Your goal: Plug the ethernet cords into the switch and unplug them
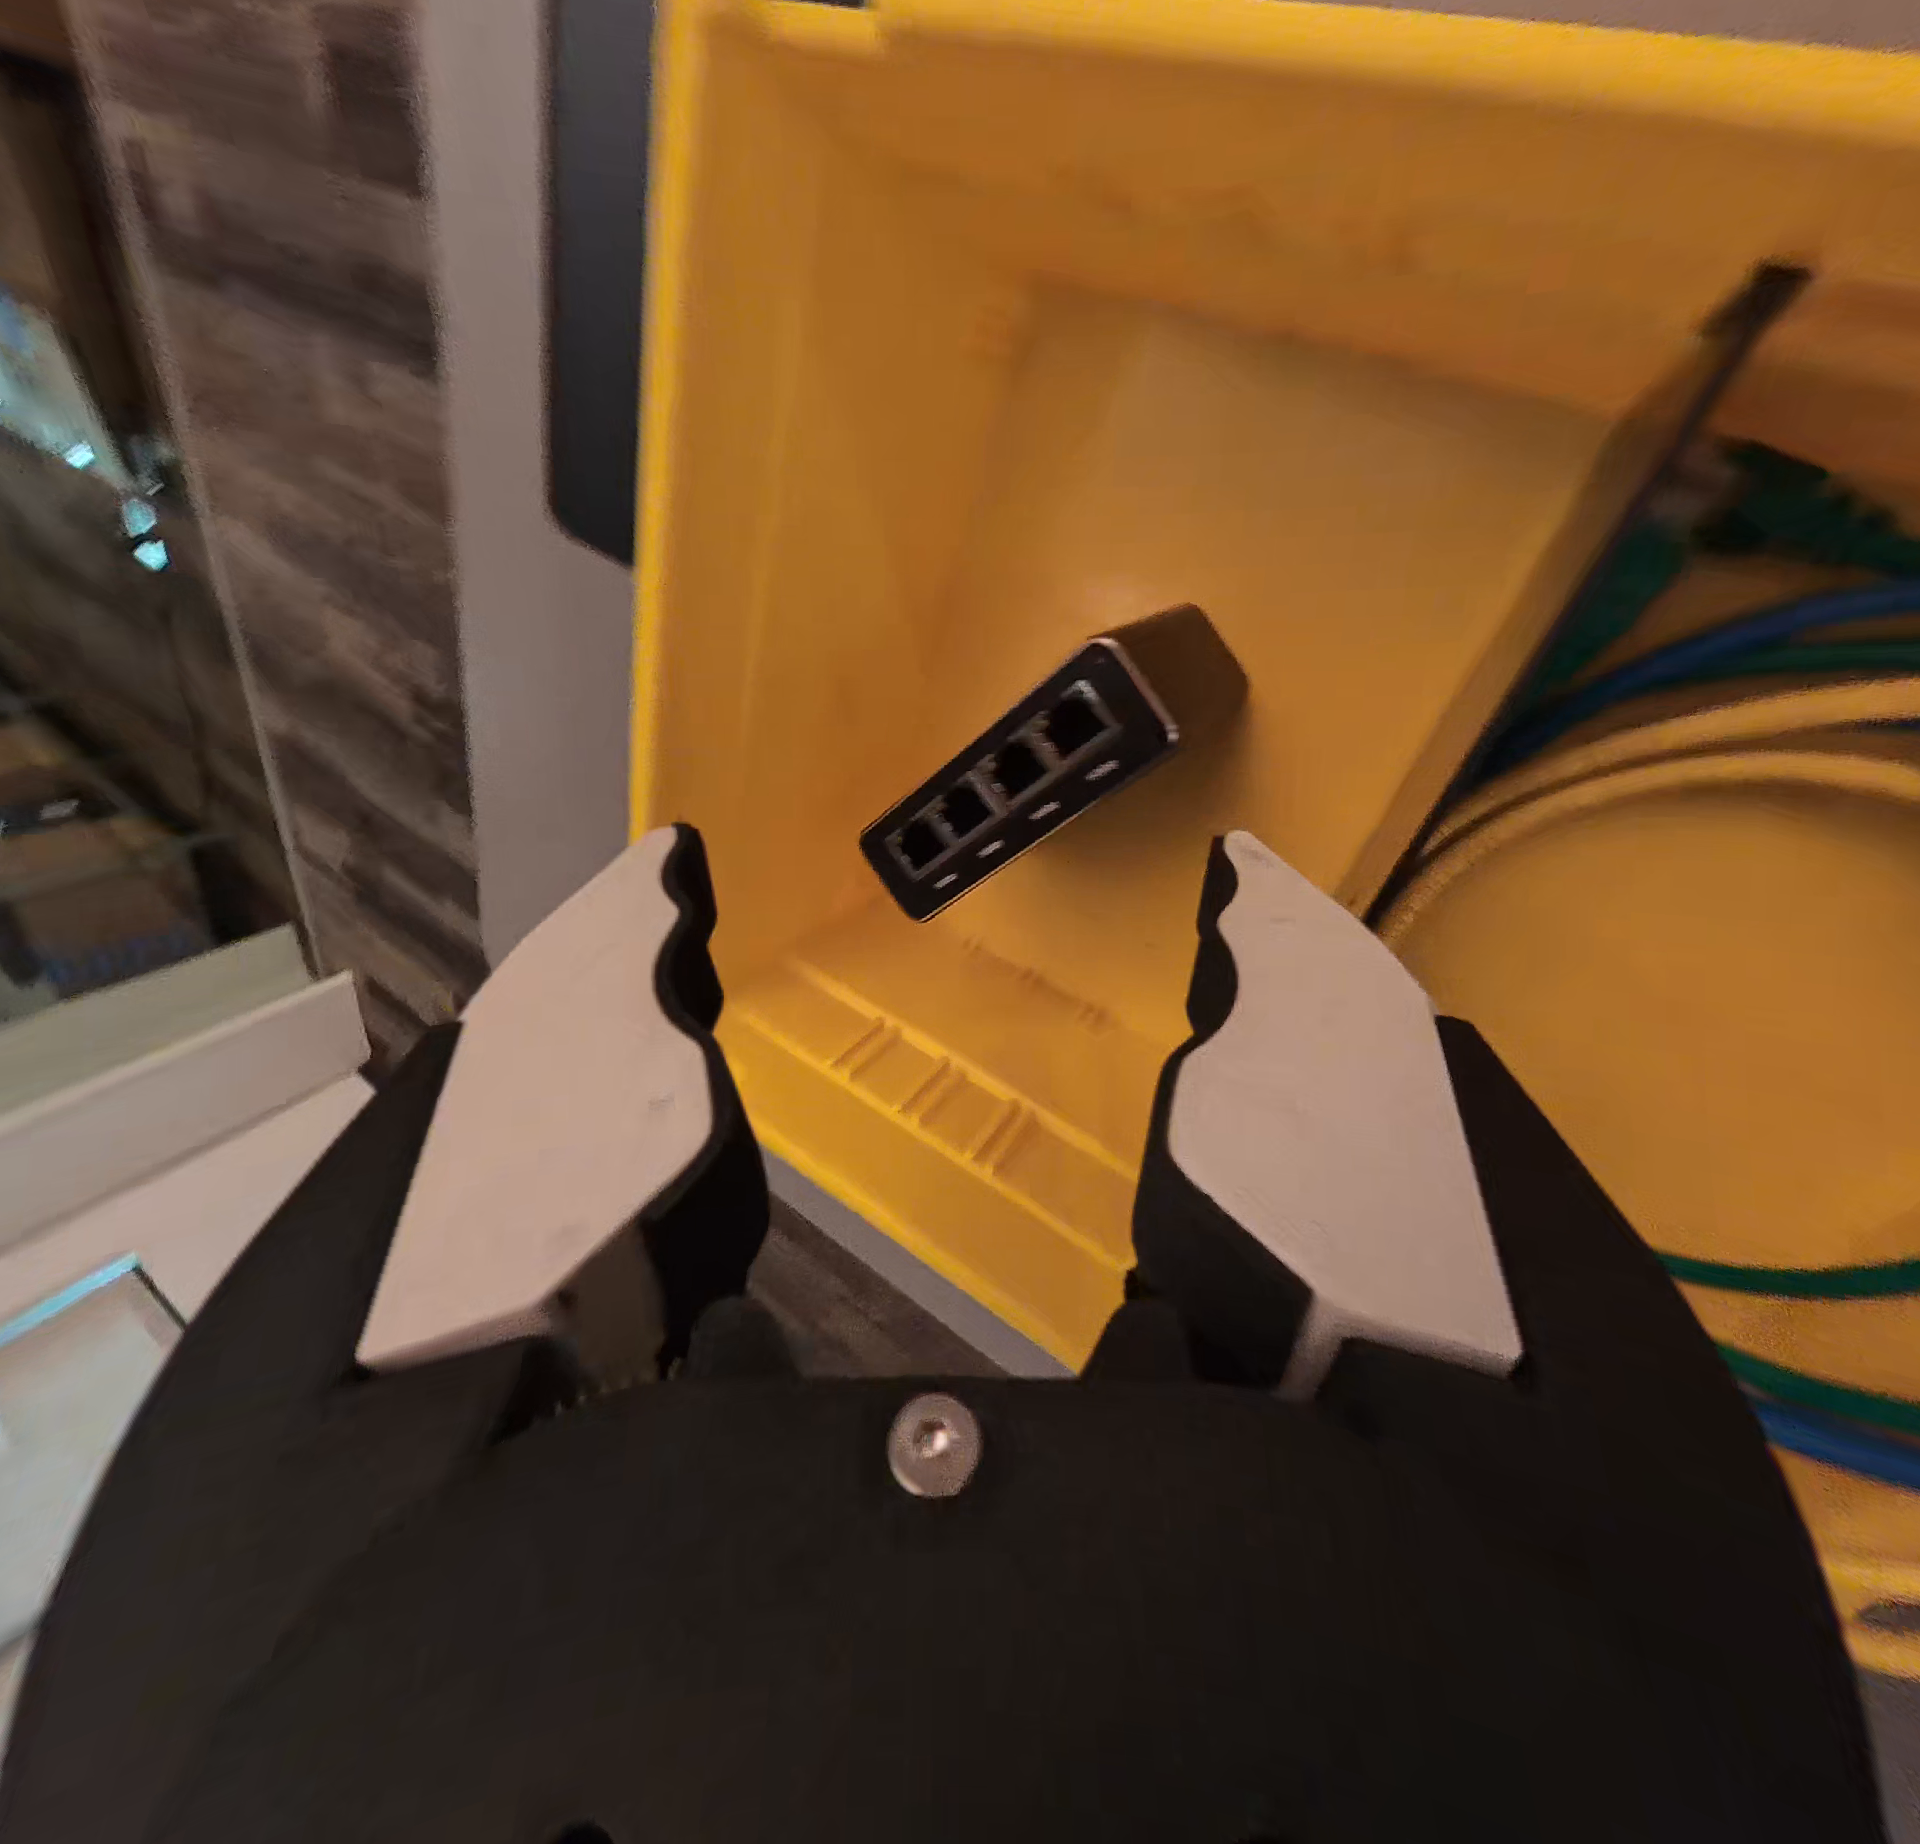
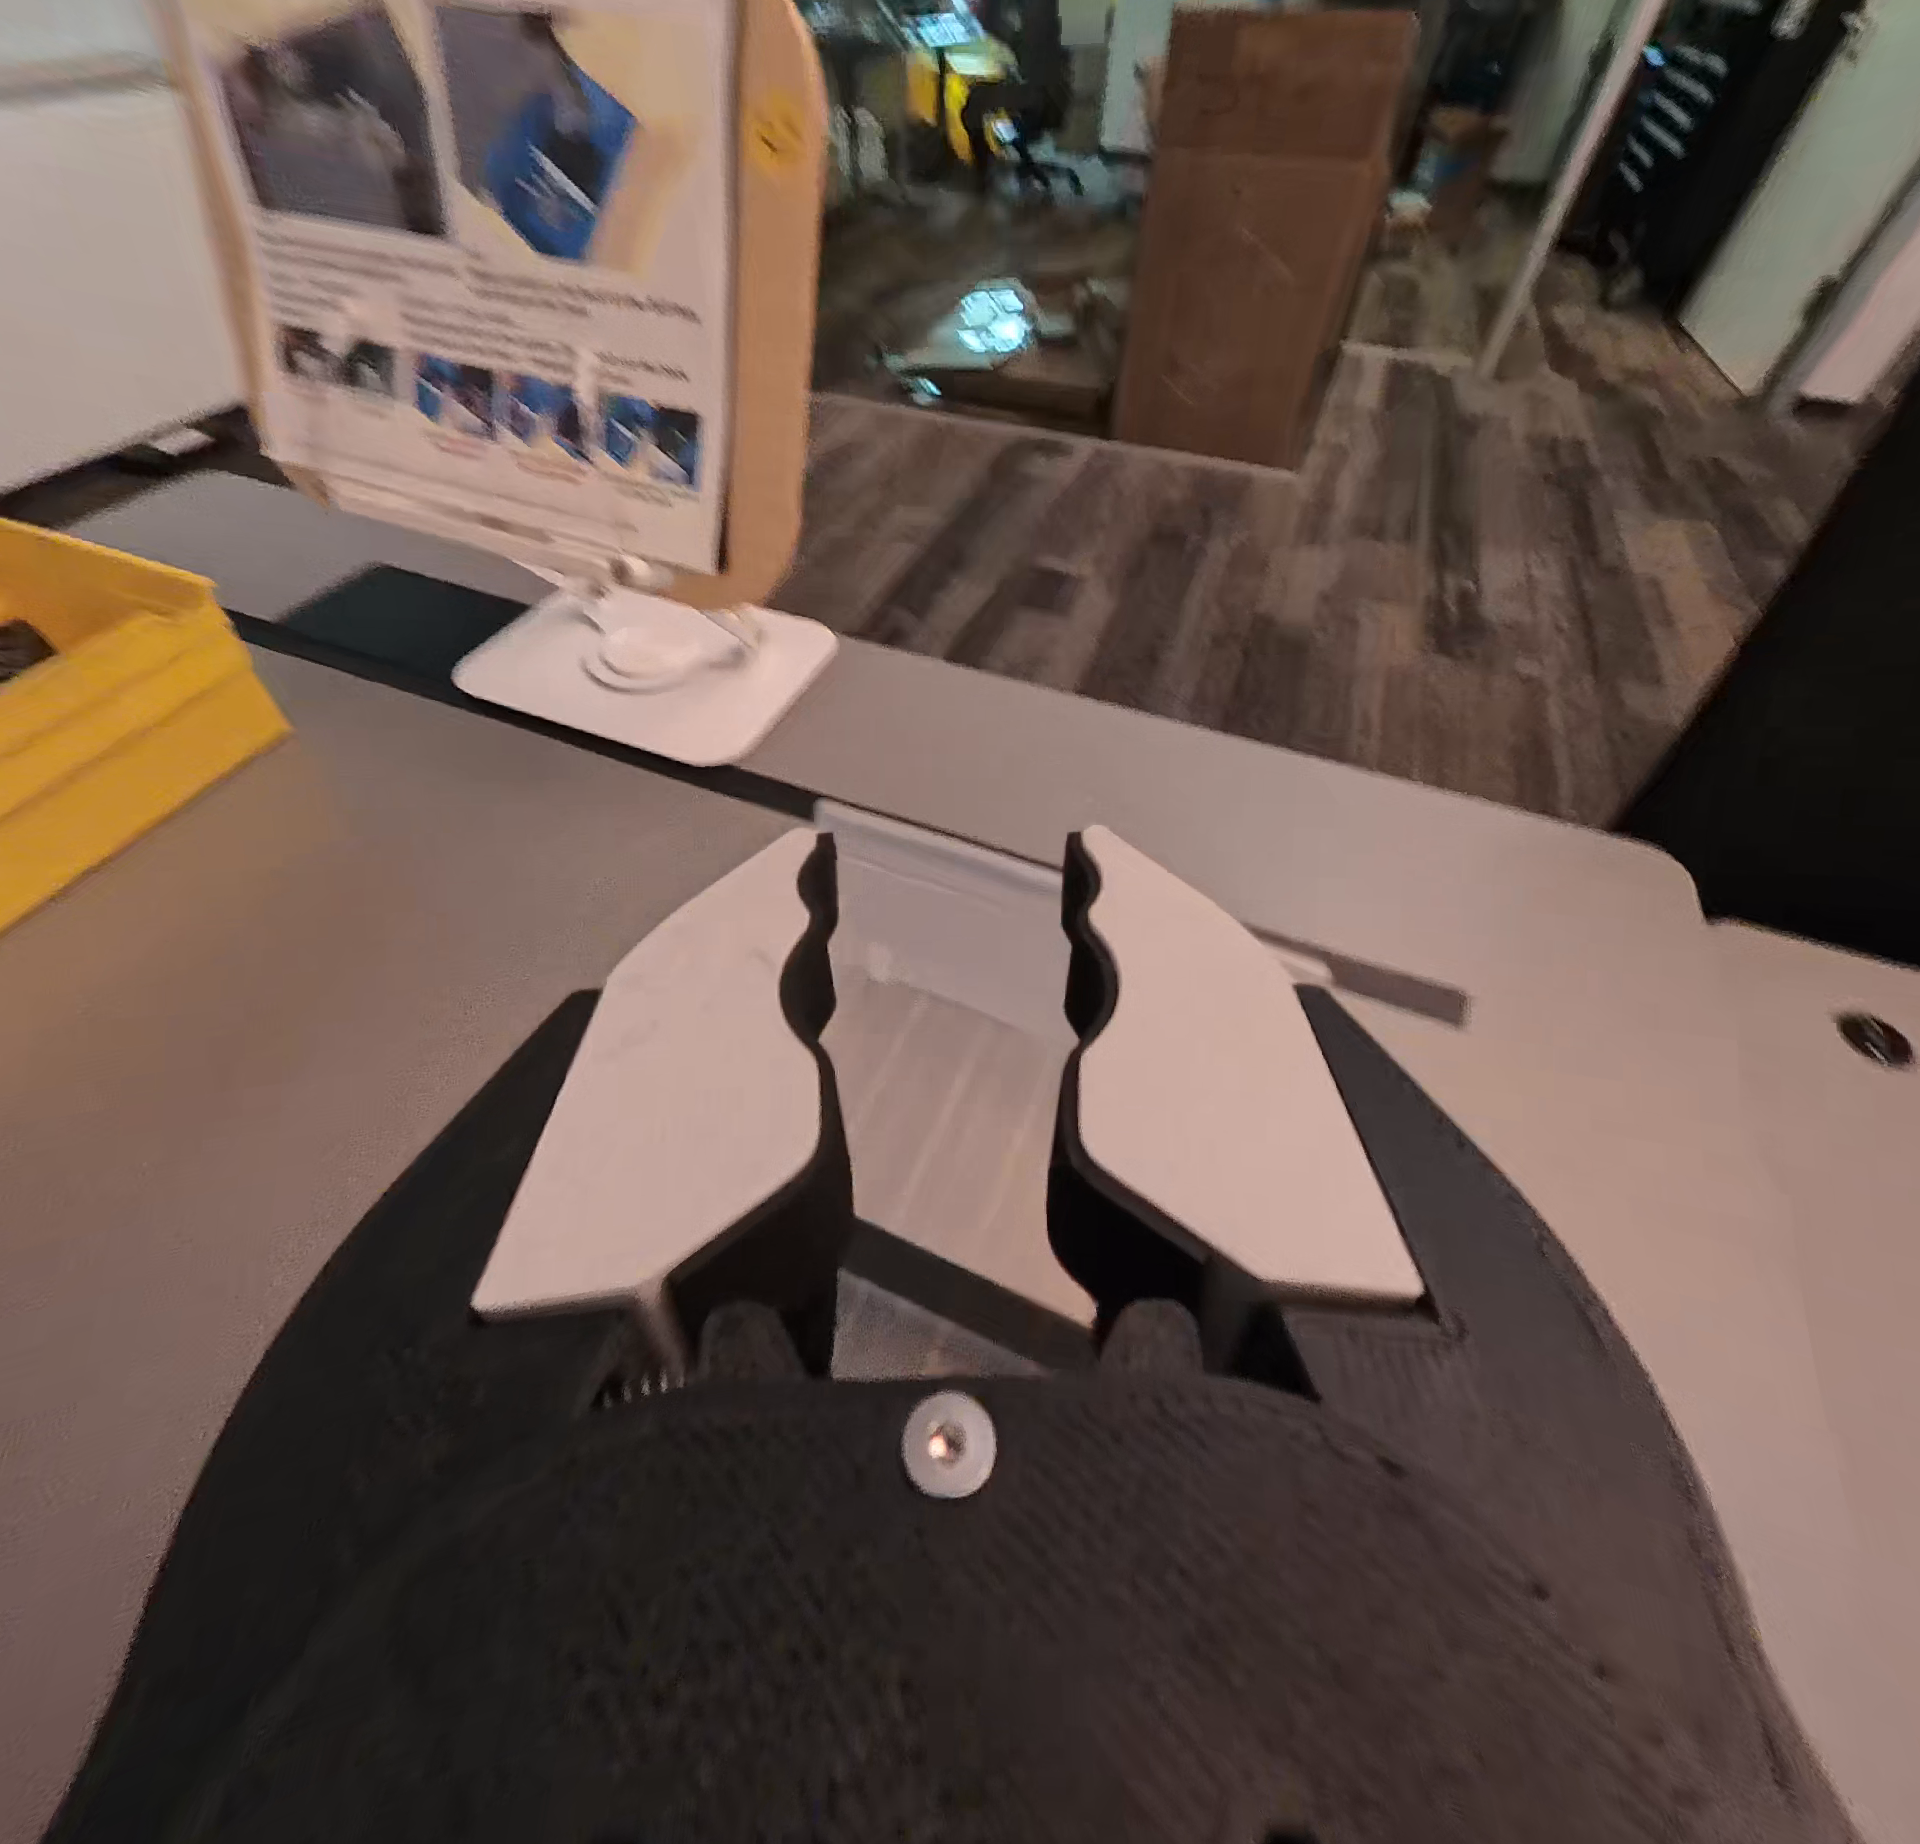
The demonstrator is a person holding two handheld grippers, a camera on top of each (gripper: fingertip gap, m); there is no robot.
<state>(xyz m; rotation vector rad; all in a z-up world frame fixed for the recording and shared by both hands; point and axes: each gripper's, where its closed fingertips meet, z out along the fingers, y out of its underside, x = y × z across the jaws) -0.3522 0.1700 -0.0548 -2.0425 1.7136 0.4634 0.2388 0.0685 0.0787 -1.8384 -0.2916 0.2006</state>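
A small black switch (image 1: 1049, 755) with several empty ports lies in the left compartment of a yellow bin (image 1: 935, 340), ports facing me. Coiled yellow, blue and green ethernet cords (image 1: 1683, 807) lie in the right compartment, behind a divider (image 1: 1538, 631). My left gripper (image 1: 956, 859) is open and empty, hovering just in front of and above the switch. My right gripper (image 2: 948, 859) is open and empty above the grey table (image 2: 364, 911), over a clear plastic piece (image 2: 935, 921). A corner of the yellow bin (image 2: 114, 693) shows at the far left of the right wrist view.
A printed sheet on a white stand (image 2: 644, 672) stands at the table's far edge. Beyond the table edge are wood-look floor (image 2: 1351, 568) and a brown cardboard box (image 2: 1257, 236). A dark panel (image 1: 592, 236) stands behind the bin. One gripper's finger ends stand about 60 cm off the other's.
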